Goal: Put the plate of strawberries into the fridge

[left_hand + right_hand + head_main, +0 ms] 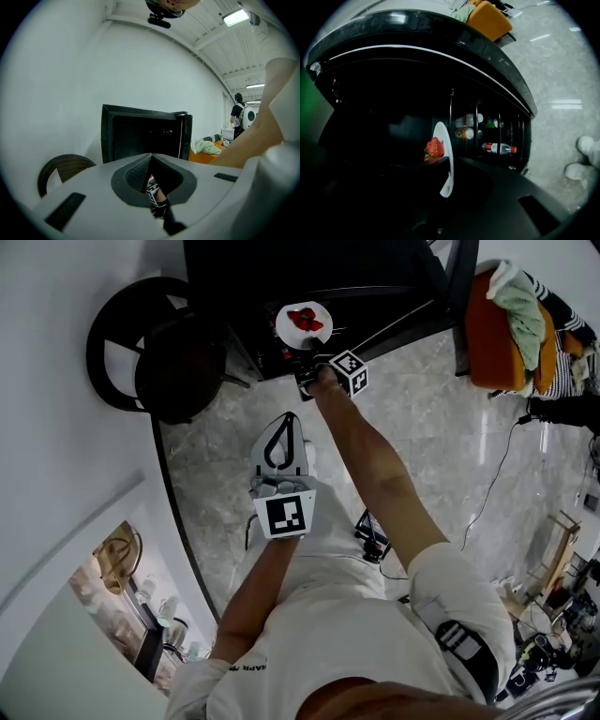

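White round plate w/ red strawberries is at the open front of the black fridge, over its dark interior; can't tell if it rests on a shelf. Right gripper is clamped on the plate's near rim. In the right gripper view the plate shows edge-on btwn the closed jaws, w/ one berry just past them. Fridge door stands open to the right of the plate, w/ plastic bottles lying in its wire racks. Left gripper hangs well apart from the fridge, over the grey marble floor. Its jaws meet tip to tip, nothing btwn them. Dark round wicker chair stands left of the fridge, by the white wall. Orange seat piled w/ clothes is at the right.
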`<state>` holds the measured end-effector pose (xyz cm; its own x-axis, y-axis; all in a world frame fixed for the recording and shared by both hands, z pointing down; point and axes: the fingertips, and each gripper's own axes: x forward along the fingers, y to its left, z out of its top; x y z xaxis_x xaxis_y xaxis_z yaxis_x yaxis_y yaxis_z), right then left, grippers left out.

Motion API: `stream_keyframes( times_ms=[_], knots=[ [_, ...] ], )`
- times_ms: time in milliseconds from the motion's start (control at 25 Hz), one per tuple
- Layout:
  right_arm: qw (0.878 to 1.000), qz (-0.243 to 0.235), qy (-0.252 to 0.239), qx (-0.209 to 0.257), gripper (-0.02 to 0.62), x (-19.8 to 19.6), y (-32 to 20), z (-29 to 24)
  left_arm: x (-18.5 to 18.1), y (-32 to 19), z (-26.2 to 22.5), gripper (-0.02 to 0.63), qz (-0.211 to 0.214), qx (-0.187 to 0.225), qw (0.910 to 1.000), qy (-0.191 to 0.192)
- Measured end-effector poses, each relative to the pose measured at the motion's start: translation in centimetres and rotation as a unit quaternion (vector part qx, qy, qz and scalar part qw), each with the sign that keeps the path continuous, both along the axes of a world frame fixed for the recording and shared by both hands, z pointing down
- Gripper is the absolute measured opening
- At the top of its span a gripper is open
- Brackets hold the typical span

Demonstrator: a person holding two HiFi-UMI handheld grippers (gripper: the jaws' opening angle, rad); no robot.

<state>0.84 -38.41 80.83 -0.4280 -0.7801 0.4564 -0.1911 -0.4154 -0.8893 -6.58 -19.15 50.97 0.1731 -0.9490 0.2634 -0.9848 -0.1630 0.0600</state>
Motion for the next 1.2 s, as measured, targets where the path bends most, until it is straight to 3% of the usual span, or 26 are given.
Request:
stream_keyframes(
  times_ms=[520, 880, 1000, 1200],
  knots=[
    [0.999, 0.022, -0.023, 0.006, 0.020, -0.3, -1.4, 0.0, -0.5, 0.2, 1.0, 0.000, -0.007, -0.015, 0.9996, 0.023],
    [1.000, 0.010, -0.027, 0.011, 0.022, -0.6, -1.8, -0.1, -1.0, 0.1, 1.3, 0.000, -0.015, -0.020, 0.9991, 0.035],
    [0.999, 0.004, -0.031, 0.017, 0.109, -0.8, -1.3, -0.3, -0.8, 0.0, 1.3, 0.000, -0.010, -0.020, 0.9992, 0.033],
    [0.999, 0.001, -0.030, 0.023, 0.131, -0.3, 0.1, 0.0, -0.6, 0.1, 0.9, 0.000, -0.006, -0.016, 0.9994, 0.031]
  ],
)
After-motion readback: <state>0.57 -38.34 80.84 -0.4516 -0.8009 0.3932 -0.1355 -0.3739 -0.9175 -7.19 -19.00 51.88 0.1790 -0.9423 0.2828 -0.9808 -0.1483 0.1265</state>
